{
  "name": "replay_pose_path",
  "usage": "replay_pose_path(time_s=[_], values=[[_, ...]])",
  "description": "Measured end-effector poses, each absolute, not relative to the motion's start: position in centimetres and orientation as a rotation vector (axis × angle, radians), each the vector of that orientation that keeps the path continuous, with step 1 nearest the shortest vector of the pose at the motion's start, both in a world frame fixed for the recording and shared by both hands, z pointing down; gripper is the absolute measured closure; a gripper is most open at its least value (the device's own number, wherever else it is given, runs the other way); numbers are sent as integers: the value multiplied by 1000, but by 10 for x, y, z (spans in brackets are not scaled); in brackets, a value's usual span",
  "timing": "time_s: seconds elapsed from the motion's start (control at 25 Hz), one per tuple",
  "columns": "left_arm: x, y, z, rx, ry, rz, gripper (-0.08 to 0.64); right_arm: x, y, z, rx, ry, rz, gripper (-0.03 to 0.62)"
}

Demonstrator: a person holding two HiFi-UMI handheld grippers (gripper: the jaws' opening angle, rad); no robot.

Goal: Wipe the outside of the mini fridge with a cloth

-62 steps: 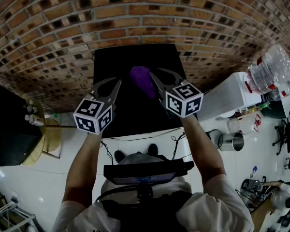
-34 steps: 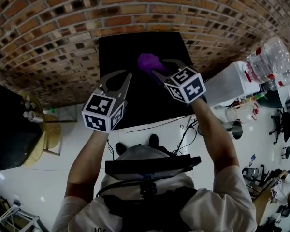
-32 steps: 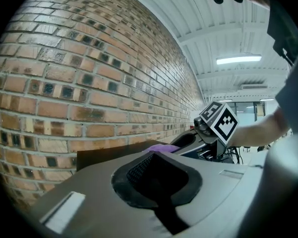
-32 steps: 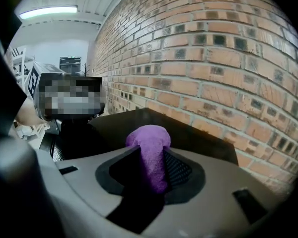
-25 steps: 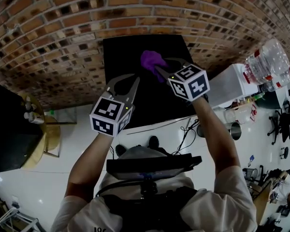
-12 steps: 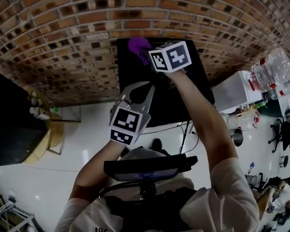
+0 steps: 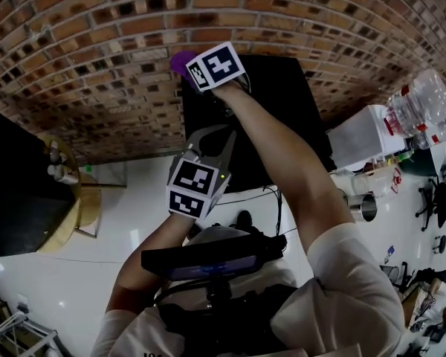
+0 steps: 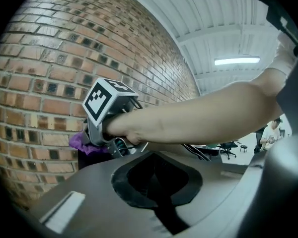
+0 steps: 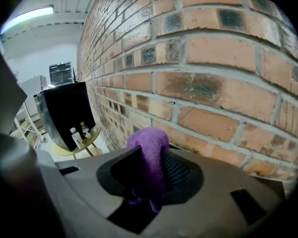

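Head view, 9 o'clock: round table [image 7: 78, 218] carrying bottles [image 7: 56, 163], set by the brick wall [image 7: 97, 58].

Centre: left gripper [image 7: 214, 134], jaws together, nothing in them. It shows against the 7 o'clock corner of the black mini fridge [image 7: 290, 103]. The left gripper view confirms the closed, empty jaws. It also adds a side look the head view lacks: the right forearm [image 8: 198, 118] crossing at 12 o'clock, with purple poking out under the marker cube.

Right gripper [image 7: 187, 71] is at the fridge's 11 o'clock corner, hard by the wall. From above, the cube covers its jaws. The right gripper view shows them partway apart, pads pressing the cloth [image 9: 149, 155].

The cloth is a bunched purple wad with its long axis along the jaws. Its rounded end points at the bricks, 12 o'clock, and its loose ends trail back toward 6. That view takes in wall, table and bottles rather than the fridge top.

Head view only, 3 o'clock: water bottle [image 7: 424, 103].
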State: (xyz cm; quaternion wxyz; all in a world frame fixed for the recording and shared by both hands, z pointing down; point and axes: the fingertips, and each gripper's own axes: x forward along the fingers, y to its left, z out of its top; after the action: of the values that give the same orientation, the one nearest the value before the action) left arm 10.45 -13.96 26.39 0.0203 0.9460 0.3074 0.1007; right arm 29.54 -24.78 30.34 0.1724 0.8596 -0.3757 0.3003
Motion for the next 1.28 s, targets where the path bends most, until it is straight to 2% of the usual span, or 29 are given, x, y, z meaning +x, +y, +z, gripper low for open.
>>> replay_pose_path(time_s=[0.28, 1.28], values=[[105, -144, 263, 2943, 936, 297, 551, 312, -238, 307, 2455, -1003, 860, 476], [107, -149, 264, 2960, 880, 307, 551, 348, -72, 303, 2493, -721, 860, 476]])
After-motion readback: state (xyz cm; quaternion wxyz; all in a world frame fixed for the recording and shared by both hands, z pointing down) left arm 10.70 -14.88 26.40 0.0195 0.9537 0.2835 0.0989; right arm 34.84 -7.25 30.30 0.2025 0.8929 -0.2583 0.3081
